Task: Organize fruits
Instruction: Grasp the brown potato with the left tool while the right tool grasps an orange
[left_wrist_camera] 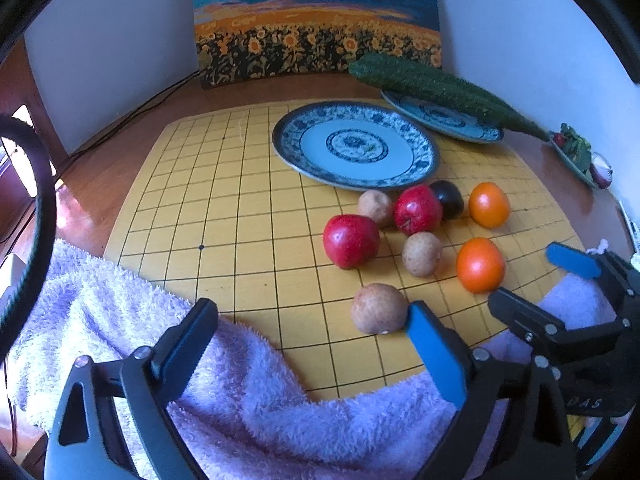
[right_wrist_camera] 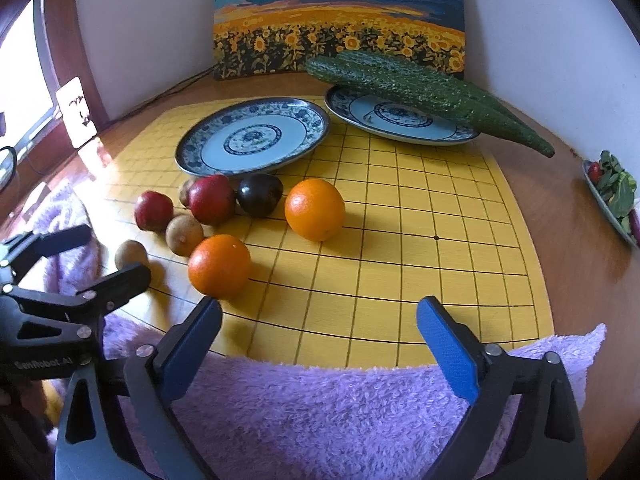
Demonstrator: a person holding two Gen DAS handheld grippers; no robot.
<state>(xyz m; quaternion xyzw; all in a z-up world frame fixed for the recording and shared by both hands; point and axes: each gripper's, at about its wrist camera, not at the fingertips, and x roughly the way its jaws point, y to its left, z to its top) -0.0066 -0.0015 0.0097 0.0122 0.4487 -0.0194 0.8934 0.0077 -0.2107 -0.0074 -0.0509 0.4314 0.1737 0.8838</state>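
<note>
Left wrist view: fruit lies loose on the yellow grid board [left_wrist_camera: 224, 216], both claws spread wide and empty.
Landmark: near plate [left_wrist_camera: 354, 146], holding nothing. Just in front of it cluster two red apples [left_wrist_camera: 351, 241], three brown fruits [left_wrist_camera: 379, 308], a dark plum [left_wrist_camera: 448, 199] and two oranges [left_wrist_camera: 480, 265]. Behind it, the far plate [right_wrist_camera: 400, 120] bears long green gourds [right_wrist_camera: 424, 92]. Only the right wrist view shows a bright window; only the left shows the nearest brown fruit just beside the left gripper [left_wrist_camera: 312, 340] pad. Right gripper [right_wrist_camera: 320, 344] hovers over the purple towel [right_wrist_camera: 320, 408].

Both my wrist cameras look steeply down from the towel edge, close over the yellow grid board [left_wrist_camera: 240, 216], sharing the fruit cluster and nearer plate [right_wrist_camera: 252, 140].
</note>
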